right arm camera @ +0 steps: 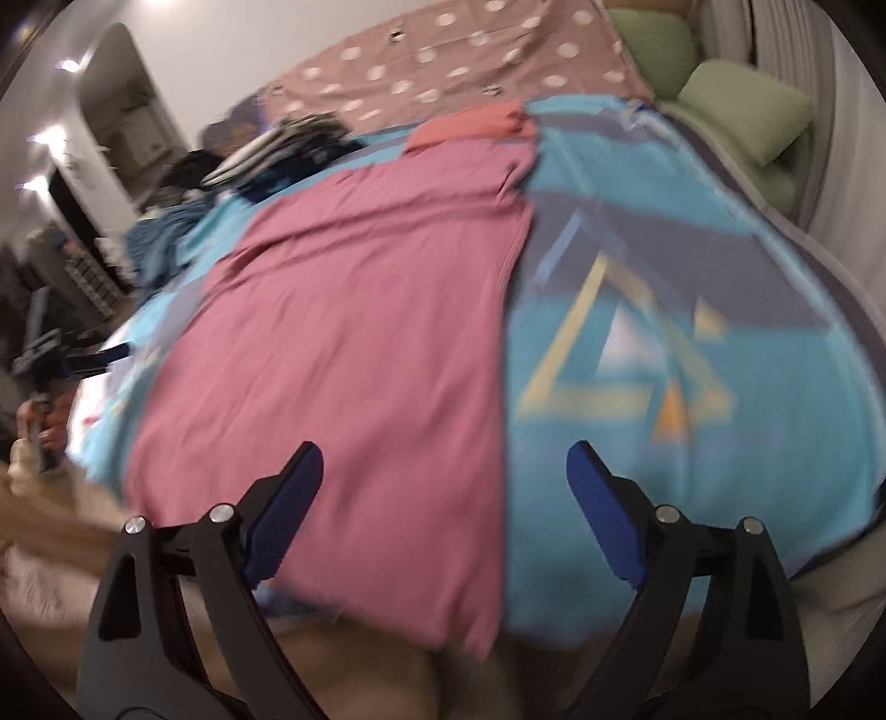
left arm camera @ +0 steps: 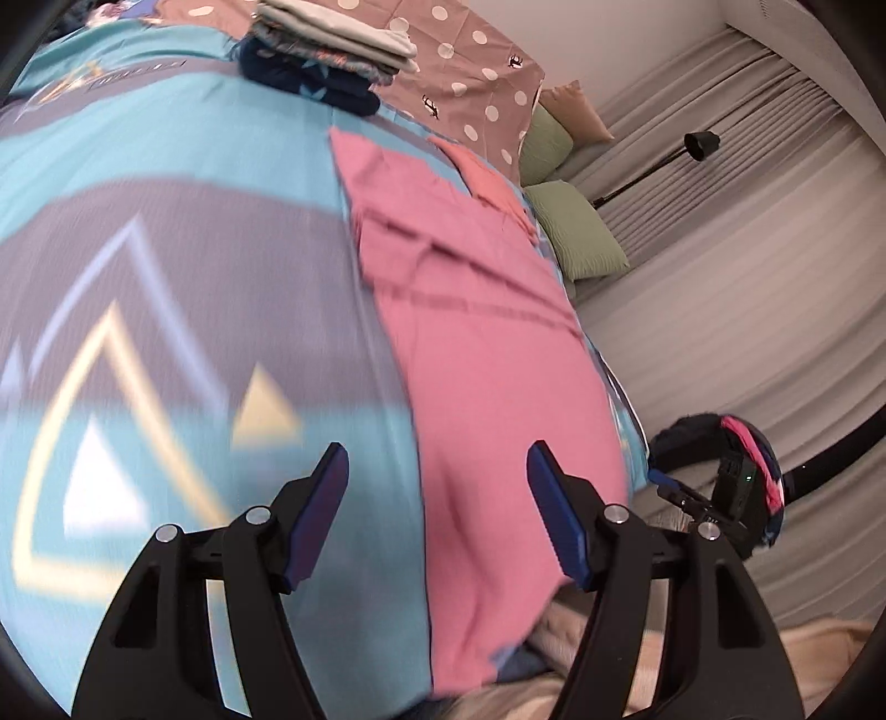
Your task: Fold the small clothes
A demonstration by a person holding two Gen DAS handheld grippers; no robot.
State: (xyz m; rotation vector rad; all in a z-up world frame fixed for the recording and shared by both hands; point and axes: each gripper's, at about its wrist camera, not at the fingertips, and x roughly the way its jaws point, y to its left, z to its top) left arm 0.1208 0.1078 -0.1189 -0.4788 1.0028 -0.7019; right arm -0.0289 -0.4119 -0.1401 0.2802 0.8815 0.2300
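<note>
Pink cotton garment [right arm camera: 354,343] lies flat on the blue patterned bedspread [right arm camera: 637,498], reaching the bed's near edge, seemingly between folds. Both the left gripper [left arm camera: 437,515] and right gripper [right arm camera: 446,509] hover with fingers spread, holding nothing. Next likely needs pinching the near hem corners. Only the left view clearly shows the folded stack [left arm camera: 332,50] toward the far edge; only the right view shows a hand [right arm camera: 47,426].

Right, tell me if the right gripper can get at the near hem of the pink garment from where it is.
Probably yes. The right gripper has its jaws open and empty, and the pink garment lies flat on the bedspread just ahead, with its near hem uncovered. Blur hides finer detail.
</note>
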